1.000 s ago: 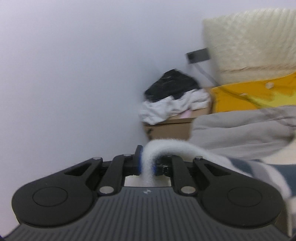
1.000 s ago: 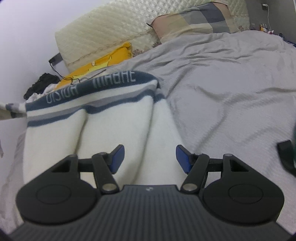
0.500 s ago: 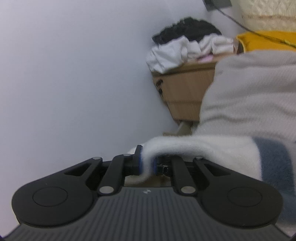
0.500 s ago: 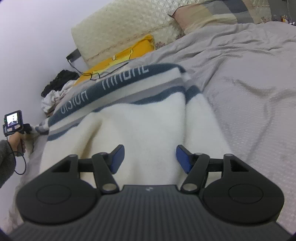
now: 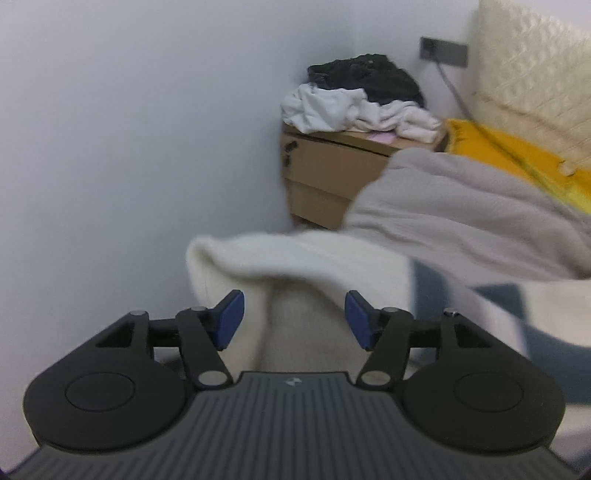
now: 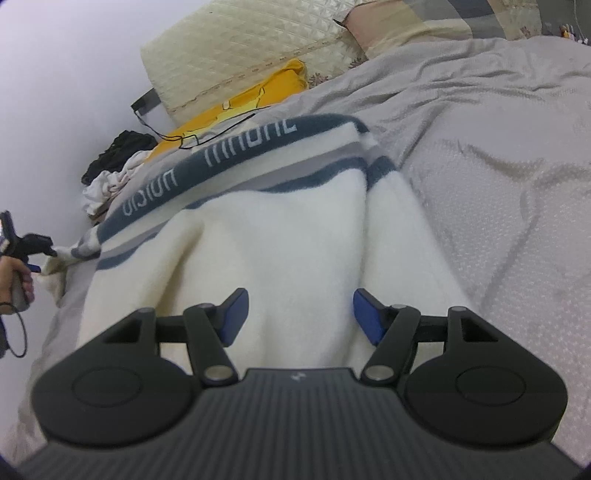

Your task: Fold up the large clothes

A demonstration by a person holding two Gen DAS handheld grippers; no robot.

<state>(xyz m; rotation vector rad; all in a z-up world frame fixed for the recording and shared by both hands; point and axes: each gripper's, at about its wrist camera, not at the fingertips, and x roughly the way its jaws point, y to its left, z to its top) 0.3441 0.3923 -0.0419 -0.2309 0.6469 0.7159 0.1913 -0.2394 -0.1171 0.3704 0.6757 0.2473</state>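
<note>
My left gripper (image 5: 293,319) has its jaws wide apart with nothing between the blue pads (image 5: 229,318). It points level toward the room corner, and the cream edge of the blanket (image 5: 295,258) hangs in a soft fold just ahead of the pads, blurred, draping over the bed's side at mid-frame. To the right the blanket's blue stripe runs off toward the lower right of the frame. Behind it a grey sheet (image 5: 461,206) rises, with a yellow cloth (image 5: 517,158) at the upper right. A box (image 5: 325,177) stands in the corner, a heap of clothes (image 5: 358,99) piled on top.

My right gripper (image 6: 299,317) also stands wide and empty, tilted down over the blanket (image 6: 277,236), which fills the middle of that frame and lies spread on the sheet (image 6: 498,155). Its blue lettered band curves across the upper middle; a long crease runs down the cream part toward my right pad (image 6: 367,317). I cannot tell whether the pads touch the fabric. At the far left edge my left hand (image 6: 16,280) grips the handle of the other gripper (image 6: 31,247), right beside the blanket's corner. A pillow (image 6: 406,22) lies at the top right.
</note>
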